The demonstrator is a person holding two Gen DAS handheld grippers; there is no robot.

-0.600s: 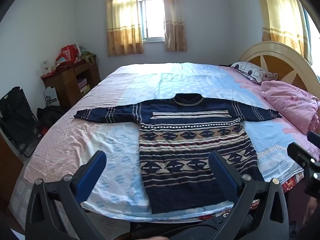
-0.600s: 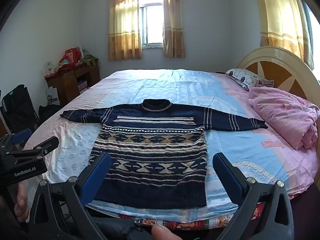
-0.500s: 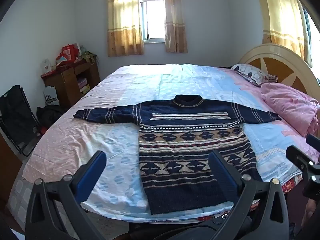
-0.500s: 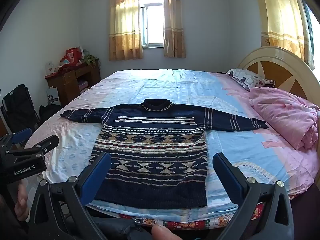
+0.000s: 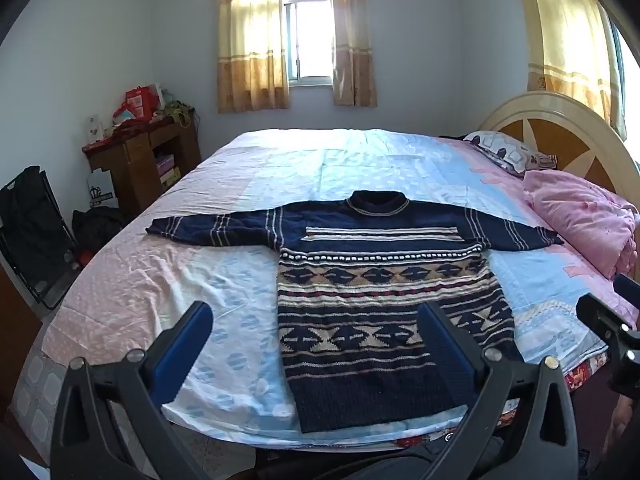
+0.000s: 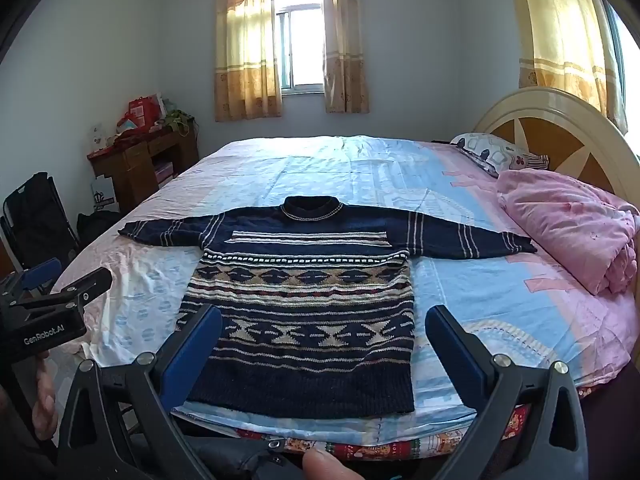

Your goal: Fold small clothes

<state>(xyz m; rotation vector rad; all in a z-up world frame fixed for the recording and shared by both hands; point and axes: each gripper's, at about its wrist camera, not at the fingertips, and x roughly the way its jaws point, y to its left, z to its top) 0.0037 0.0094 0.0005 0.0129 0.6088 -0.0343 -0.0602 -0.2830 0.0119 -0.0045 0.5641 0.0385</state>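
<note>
The sweater (image 6: 304,300) lies flat on the bed (image 6: 480,308), sleeves spread. Both tools, left (image 5: 316,332) and right (image 6: 324,336), hover agape, empty.

- A bed (image 5: 248,280) with a pale blue and pink sheet fills the room's middle.
- A bunched pink quilt (image 6: 572,232) and patterned pillow (image 6: 492,152) lie by the headboard (image 6: 560,128).
- A cluttered wooden desk (image 5: 140,160) stands left.
- Yellow curtains (image 6: 244,60) flank the window (image 6: 300,48).

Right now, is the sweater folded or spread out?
Spread out. The sweater lies flat on the bed, both sleeves stretched sideways, no fold started.
</note>
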